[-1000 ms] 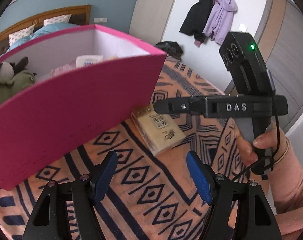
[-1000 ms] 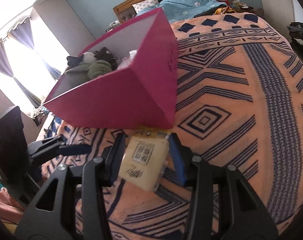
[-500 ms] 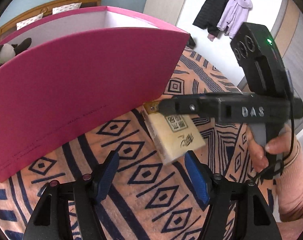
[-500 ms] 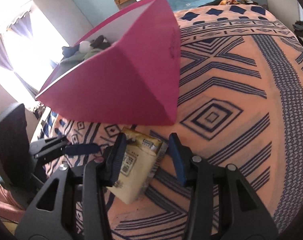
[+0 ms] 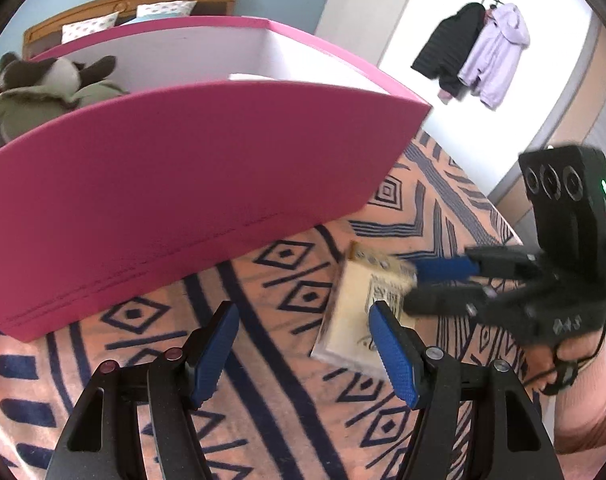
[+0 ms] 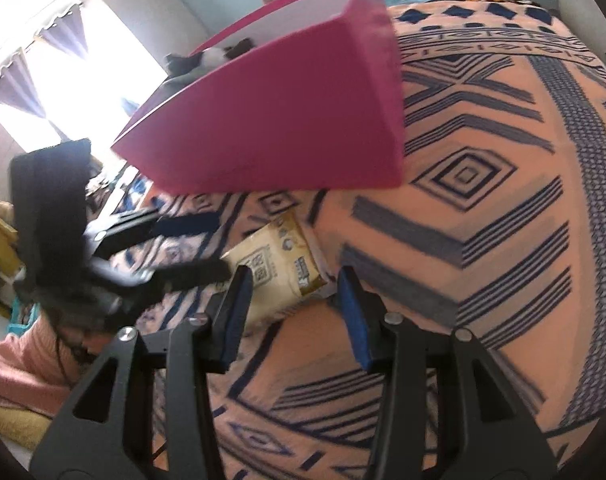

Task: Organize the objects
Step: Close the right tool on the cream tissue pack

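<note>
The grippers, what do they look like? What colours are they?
Both are black plastic tools. The left gripper and right gripper each have two fingers with bumpy blue pads. The right one's body has three round lenses, a green light, embossed letters and a thin black cable. The person's sleeve is pink knit.

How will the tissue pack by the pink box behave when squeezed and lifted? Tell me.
The tissue pack probably dents: its soft wrapper looks puffy. Likely light for its size, being tissues. Lying flat on the blanket, it shouldn't roll, though its film may slip.
</note>
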`<action>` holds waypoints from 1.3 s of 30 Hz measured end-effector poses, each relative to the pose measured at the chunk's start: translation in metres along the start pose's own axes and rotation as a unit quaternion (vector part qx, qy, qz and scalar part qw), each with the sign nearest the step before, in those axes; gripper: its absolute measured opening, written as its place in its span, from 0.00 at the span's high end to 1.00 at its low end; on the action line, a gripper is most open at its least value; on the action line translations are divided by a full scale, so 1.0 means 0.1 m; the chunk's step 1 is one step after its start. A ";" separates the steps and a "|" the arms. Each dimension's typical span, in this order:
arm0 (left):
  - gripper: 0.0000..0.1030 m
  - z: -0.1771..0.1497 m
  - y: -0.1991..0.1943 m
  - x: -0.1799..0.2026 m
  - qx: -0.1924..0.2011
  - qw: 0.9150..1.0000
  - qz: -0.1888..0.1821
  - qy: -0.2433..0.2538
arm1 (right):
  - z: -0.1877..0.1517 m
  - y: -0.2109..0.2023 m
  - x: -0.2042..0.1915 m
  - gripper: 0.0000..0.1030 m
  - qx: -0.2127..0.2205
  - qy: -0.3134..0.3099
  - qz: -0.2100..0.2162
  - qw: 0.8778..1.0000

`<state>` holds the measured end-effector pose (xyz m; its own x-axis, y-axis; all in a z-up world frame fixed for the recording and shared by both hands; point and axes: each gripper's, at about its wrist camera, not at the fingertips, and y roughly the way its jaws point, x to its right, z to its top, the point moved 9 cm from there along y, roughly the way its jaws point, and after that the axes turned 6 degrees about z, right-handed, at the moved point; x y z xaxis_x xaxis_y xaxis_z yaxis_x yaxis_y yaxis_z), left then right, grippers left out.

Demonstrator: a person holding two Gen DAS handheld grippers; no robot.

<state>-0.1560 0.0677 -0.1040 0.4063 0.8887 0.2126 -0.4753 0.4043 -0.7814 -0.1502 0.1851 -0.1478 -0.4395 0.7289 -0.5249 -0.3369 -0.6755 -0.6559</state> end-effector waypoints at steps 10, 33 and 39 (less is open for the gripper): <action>0.34 -0.14 -0.16 0.32 -0.014 0.997 -0.070 0.012 | 0.12 0.02 0.02 0.54 0.018 0.003 -0.007 1.000; 0.58 -0.19 0.08 0.25 -0.042 0.997 -0.064 -0.030 | -0.03 0.03 -0.05 0.61 0.015 0.015 0.011 1.000; 0.58 -0.16 0.10 0.24 -0.044 0.997 -0.061 -0.030 | -0.04 0.09 -0.03 0.62 0.017 0.020 0.014 1.000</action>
<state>-0.1381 0.0899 -0.1162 0.4090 0.8461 0.3417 -0.3540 0.4923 -0.7952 -0.1490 0.1768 -0.1541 -0.4159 0.7134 -0.5640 -0.3527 -0.6982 -0.6230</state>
